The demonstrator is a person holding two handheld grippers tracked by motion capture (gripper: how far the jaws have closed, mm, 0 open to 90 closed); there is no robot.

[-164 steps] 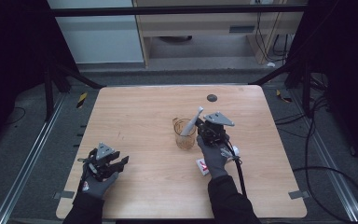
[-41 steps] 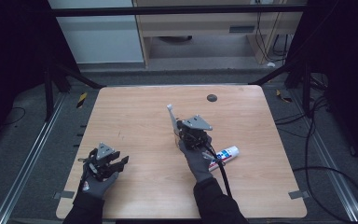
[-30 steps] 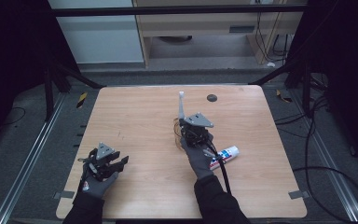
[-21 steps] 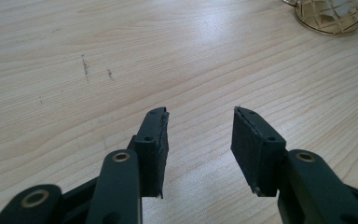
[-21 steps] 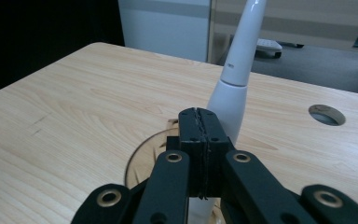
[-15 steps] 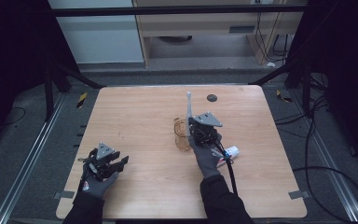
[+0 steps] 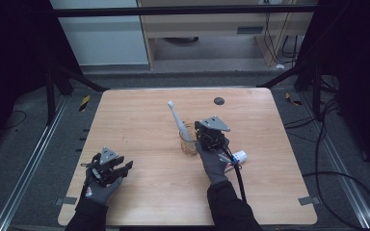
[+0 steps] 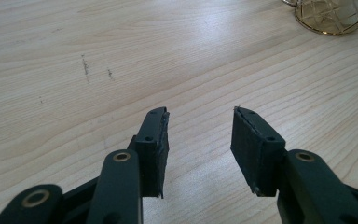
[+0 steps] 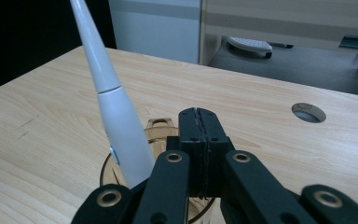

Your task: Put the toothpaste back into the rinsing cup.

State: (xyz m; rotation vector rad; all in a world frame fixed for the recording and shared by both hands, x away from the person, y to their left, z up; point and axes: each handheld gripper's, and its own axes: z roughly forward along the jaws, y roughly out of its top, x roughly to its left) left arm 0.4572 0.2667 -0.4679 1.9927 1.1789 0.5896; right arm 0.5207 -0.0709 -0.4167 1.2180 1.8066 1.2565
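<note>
The toothbrush [image 7: 178, 122] now stands in the clear cup [image 7: 188, 143] near the middle of the surface [image 7: 139, 120], its handle down inside the cup and its head leaning up and away toward the far left corner. A few seconds earlier it was being carried above the cup, and a second ago it was still raised and upright over the rim; since then it has come down into the cup and tipped to its slant. In the right gripper view the white handle [image 9: 116, 116] rises from the cup [image 9: 156, 128] just left of the right tongs [image 9: 199, 119], whose jaws are pressed together with nothing between them, so the brush seems to be let go and resting on its own. That suggests the placing of the brush is about done. The tube of toothpaste [image 7: 235, 158] lies on the surface just right of the right hand, probably next to be handled. The left tongs [image 7: 110, 163] rest near the front left corner as before, their jaws standing apart over bare wood [image 8: 121, 56].
</note>
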